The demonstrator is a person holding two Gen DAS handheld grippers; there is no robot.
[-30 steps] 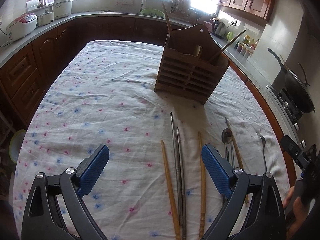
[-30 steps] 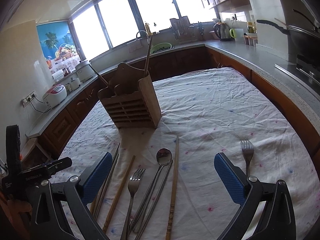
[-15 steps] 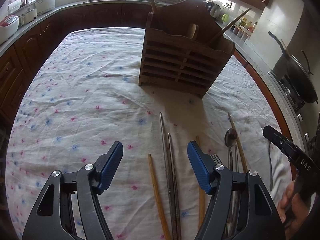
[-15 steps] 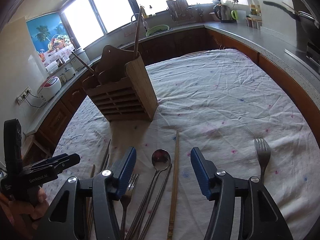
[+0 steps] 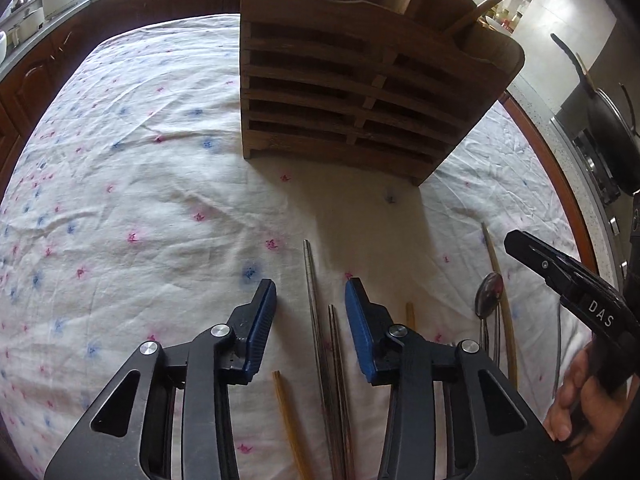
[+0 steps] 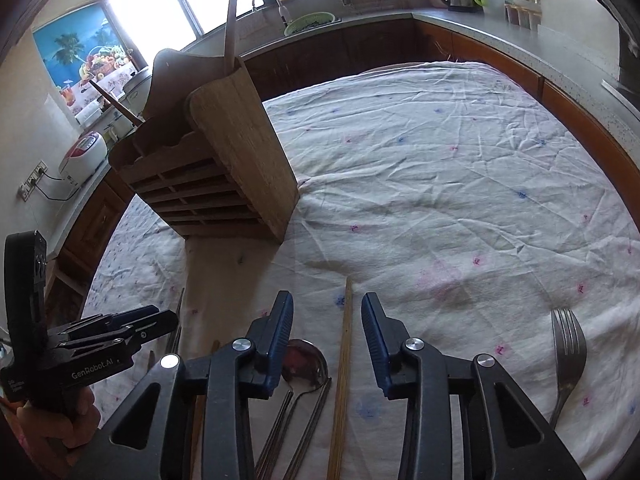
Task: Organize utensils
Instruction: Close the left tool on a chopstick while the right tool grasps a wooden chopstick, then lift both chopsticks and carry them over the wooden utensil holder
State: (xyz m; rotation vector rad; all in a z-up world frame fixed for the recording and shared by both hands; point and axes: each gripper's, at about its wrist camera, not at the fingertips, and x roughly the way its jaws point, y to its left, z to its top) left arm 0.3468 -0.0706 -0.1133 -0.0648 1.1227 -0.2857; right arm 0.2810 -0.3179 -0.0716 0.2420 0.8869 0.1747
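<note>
Left gripper (image 5: 310,320) is hovering low over the tabletop (image 5: 140,184), jaws spread, straddling the metal chopsticks (image 5: 316,312) without touching. Right gripper (image 6: 327,330) is doing likewise, jaws apart around a wooden chopstick (image 6: 345,356). Spoon (image 6: 306,362) is lying just left of it, fork (image 6: 568,356) well apart on the right. Wooden utensil holder (image 5: 360,92) is standing beyond.

Utensil holder (image 5: 360,92) stands on tablecloth (image 5: 120,200) behind chopsticks (image 5: 320,340).
</note>
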